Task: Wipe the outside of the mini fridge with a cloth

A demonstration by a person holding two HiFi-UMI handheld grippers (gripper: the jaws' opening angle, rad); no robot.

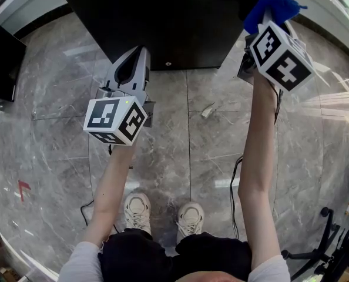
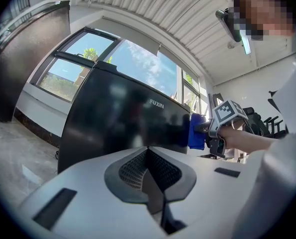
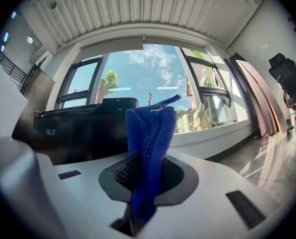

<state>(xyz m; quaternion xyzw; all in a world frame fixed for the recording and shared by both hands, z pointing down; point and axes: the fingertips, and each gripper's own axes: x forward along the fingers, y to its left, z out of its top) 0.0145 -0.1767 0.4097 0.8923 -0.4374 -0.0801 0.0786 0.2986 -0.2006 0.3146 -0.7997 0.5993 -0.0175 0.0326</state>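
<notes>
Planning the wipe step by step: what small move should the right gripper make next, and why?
Probably ease the right gripper leftward to press the blue cloth onto the mini fridge. The cloth is clamped in its fingers beside the fridge's right edge, and contact cannot be confirmed.

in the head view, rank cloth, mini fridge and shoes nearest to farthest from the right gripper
1. cloth: clamped in the right gripper
2. mini fridge: just to its left
3. shoes: down on the floor, by far the farthest
</notes>
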